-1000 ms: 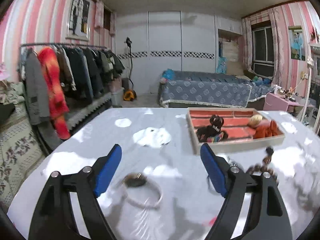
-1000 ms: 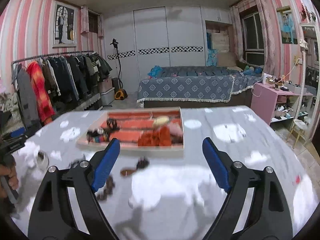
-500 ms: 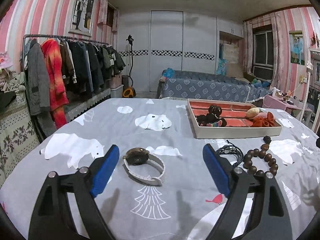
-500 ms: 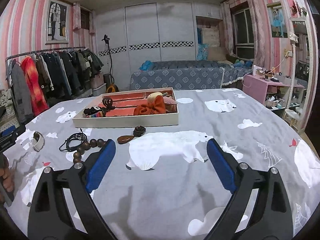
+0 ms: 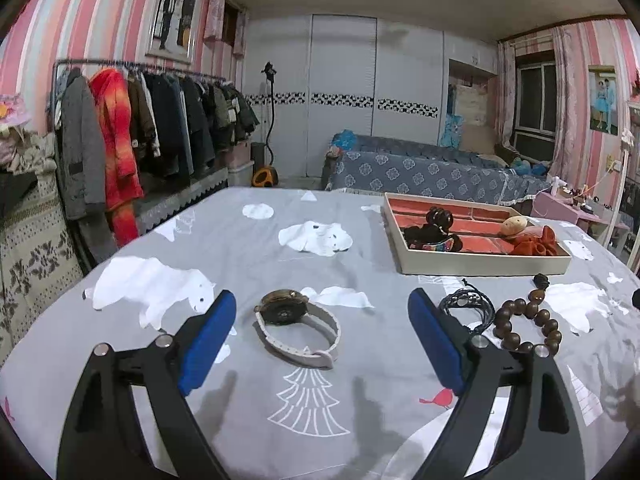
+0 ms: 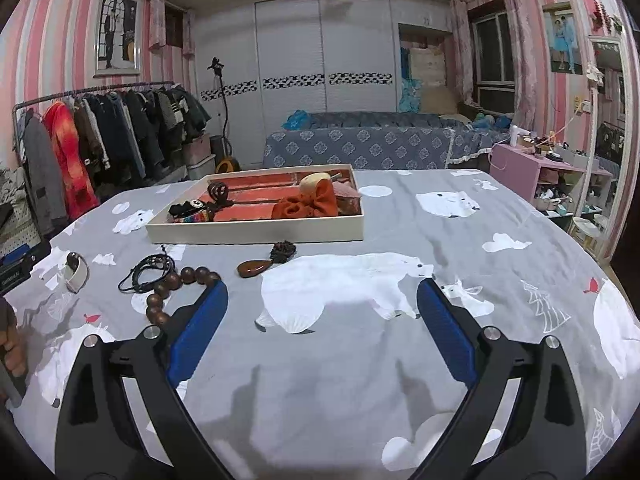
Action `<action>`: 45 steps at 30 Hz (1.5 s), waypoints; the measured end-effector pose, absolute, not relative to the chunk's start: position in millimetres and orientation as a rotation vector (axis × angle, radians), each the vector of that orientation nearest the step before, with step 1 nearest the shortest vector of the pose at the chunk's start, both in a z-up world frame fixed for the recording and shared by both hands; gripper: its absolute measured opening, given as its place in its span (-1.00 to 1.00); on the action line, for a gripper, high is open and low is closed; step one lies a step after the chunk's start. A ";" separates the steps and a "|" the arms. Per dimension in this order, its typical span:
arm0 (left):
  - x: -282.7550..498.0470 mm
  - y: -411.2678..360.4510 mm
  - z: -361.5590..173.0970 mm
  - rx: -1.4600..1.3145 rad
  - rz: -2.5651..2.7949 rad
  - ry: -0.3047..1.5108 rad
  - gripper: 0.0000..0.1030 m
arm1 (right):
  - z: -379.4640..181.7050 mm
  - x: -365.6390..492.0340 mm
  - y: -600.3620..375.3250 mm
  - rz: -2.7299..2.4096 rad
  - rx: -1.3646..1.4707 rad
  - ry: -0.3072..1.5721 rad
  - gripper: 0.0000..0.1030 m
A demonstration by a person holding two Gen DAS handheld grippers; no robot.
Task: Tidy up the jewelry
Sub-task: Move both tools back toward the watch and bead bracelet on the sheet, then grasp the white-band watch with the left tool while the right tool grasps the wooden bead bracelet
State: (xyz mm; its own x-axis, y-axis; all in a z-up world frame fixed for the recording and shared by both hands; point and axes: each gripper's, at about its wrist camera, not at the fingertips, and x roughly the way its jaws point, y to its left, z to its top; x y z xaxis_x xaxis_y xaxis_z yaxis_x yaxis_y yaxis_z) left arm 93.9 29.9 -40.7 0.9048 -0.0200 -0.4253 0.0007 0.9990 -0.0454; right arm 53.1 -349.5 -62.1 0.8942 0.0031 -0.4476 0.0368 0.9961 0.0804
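Observation:
A watch with a white strap (image 5: 298, 328) lies on the grey bear-print cloth, just beyond and between the blue pads of my left gripper (image 5: 320, 300), which is open and apart from it. To its right lie a black cord bracelet (image 5: 468, 306) and a wooden bead bracelet (image 5: 528, 326). Further back stands a cream tray with a red lining (image 5: 480, 268), holding dark hair pieces and an orange bow (image 6: 308, 206). My right gripper (image 6: 322, 286) is open over bare cloth. The bead bracelet (image 6: 172, 284) lies by its left finger, and a brown pendant (image 6: 254, 267) lies ahead.
A person's hand (image 6: 12, 344) shows at the left edge of the right wrist view. Past the table are a clothes rack (image 5: 140, 132) on the left, a bed (image 5: 420, 172) behind and a pink shelf (image 6: 536, 176) on the right.
Both views were blurred a second ago and are now steady. The right gripper has dropped lower and the tray sits farther off. Both pairs of jaws stand slightly wider.

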 end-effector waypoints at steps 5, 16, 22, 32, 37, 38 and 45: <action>100.6 57.5 -40.5 -0.078 0.046 0.479 0.67 | -61.7 52.8 -347.1 -0.010 0.096 0.469 0.81; 104.5 83.4 -41.7 -0.025 0.034 0.512 0.67 | -57.9 56.3 -327.2 0.006 0.102 0.487 0.81; 131.3 86.8 -58.9 0.019 -0.002 0.663 0.67 | -58.3 70.1 -299.1 0.014 0.076 0.539 0.81; 181.4 82.6 -85.9 0.067 -0.010 0.844 0.66 | -88.8 149.3 -265.7 0.024 0.026 0.765 0.53; 211.3 82.8 -99.0 0.039 -0.039 0.926 0.64 | -103.5 181.0 -256.8 0.014 -0.001 0.860 0.14; 214.5 81.5 -99.0 0.046 -0.040 0.923 0.60 | -106.5 187.4 -255.3 0.024 0.000 0.879 0.07; 225.2 67.4 -97.3 0.092 -0.088 0.895 0.00 | -111.7 212.3 -240.8 0.059 -0.033 0.914 -0.44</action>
